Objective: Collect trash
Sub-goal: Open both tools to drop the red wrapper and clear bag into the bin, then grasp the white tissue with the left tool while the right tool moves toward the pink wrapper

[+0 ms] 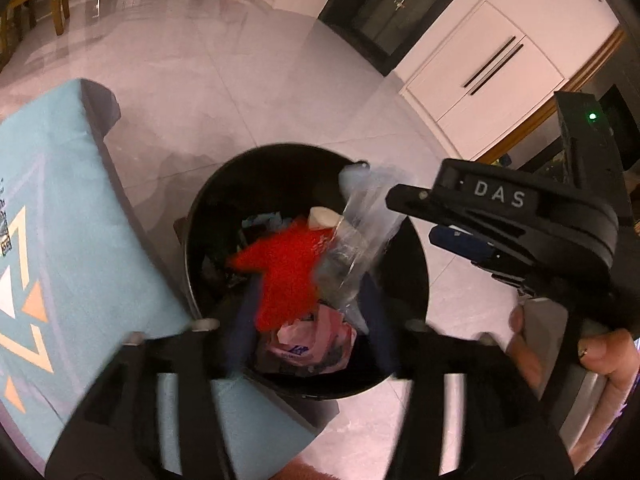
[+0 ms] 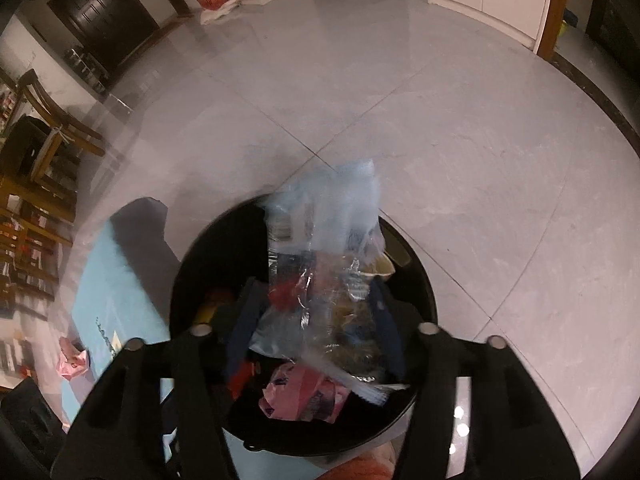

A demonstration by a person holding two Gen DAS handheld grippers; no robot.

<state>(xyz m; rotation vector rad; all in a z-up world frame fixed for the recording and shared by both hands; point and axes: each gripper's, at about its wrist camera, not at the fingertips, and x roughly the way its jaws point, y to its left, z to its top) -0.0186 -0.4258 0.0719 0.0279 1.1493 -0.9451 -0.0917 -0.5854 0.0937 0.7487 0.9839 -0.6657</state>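
Both tongs over black bin [image 1: 208, 216], spread. Left tongs [image 1: 308, 316] release red scrap [image 1: 288, 276]; right tongs [image 2: 316, 320] release clear wrapper [image 2: 320, 248]. Hold over centre until pieces drop clear.

We see the bin [image 1: 208, 216] on the floor [image 1: 224, 80], just right of the mat [image 1: 60, 208]. In it, a plastic bag [image 2: 320, 240] lies over crumpled wrappers [image 2: 304, 396]. Cabinets [image 1: 488, 76] stand far right.

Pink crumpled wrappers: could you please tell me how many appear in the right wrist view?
2. One pink wrapper lies inside the black bin, near its front rim. The second pink wrapper is outside the bin, left of the blue cloth. Others may be buried under the trash.
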